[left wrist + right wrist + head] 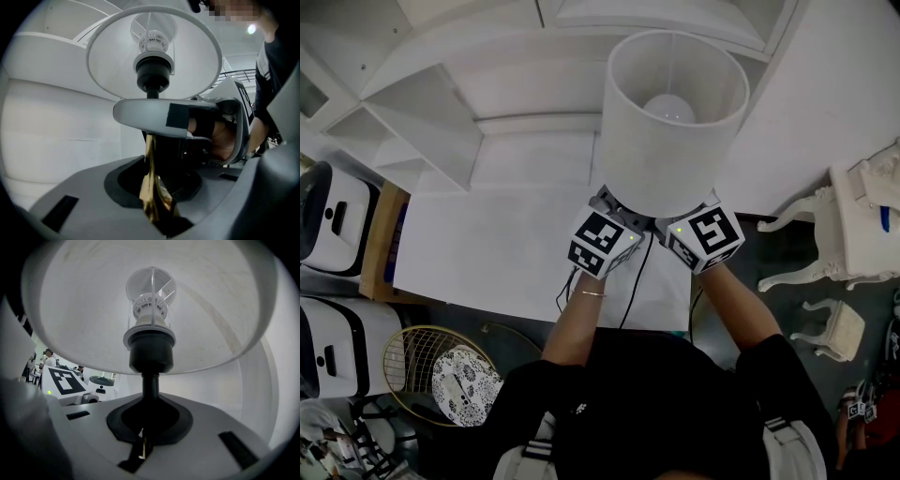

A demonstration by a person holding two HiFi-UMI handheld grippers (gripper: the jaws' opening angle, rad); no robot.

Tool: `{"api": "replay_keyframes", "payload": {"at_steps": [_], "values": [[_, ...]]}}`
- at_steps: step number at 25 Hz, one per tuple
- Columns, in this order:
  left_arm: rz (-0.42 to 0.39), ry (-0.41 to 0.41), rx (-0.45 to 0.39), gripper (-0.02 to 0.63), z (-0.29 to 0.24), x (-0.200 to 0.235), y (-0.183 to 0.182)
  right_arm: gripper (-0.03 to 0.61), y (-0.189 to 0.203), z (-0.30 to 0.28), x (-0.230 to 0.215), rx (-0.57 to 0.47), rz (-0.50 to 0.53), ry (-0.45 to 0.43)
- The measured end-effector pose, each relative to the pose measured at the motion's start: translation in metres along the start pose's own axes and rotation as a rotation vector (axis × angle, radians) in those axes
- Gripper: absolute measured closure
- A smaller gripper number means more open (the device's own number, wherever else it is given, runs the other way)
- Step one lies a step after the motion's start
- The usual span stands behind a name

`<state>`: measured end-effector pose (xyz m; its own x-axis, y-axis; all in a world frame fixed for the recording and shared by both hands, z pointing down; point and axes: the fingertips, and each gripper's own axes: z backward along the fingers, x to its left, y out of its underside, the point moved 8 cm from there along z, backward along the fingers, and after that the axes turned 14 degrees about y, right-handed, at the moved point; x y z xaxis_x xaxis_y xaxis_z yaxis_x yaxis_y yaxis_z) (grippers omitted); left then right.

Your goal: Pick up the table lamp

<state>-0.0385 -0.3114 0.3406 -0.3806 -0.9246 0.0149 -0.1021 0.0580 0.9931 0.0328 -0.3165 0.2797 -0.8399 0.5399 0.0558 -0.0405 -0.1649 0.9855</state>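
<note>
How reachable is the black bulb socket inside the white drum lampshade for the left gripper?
Probably not: left gripper grips the gold lamp stem, and the right gripper clamps the stem just above, between it and the black bulb socket.

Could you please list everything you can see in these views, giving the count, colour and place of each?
Table: one, white, centre.
Shelves: one unit, white, upper left, behind the table.
Lamp: one, white and gold, held above the table.
Cables: at least two, black, hanging below the grippers.
Machines: two, white and black, far left.
Basket: one, gold wire, floor at lower left.
Carved furniture: two pieces, white, floor at right.
Left gripper: one, grey, jaws shut on the lamp.
Right gripper: one, grey, jaws shut on the lamp.
</note>
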Motion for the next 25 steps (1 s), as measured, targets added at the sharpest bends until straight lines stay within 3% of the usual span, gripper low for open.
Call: {"api": "replay_keyframes", "payload": {"at_steps": [25], "values": [[0.014, -0.023, -0.003, 0.514, -0.0007, 0.0055, 0.0035, 0.565, 0.0058, -0.0064, -0.0018, 0.007, -0.004, -0.022]]}}
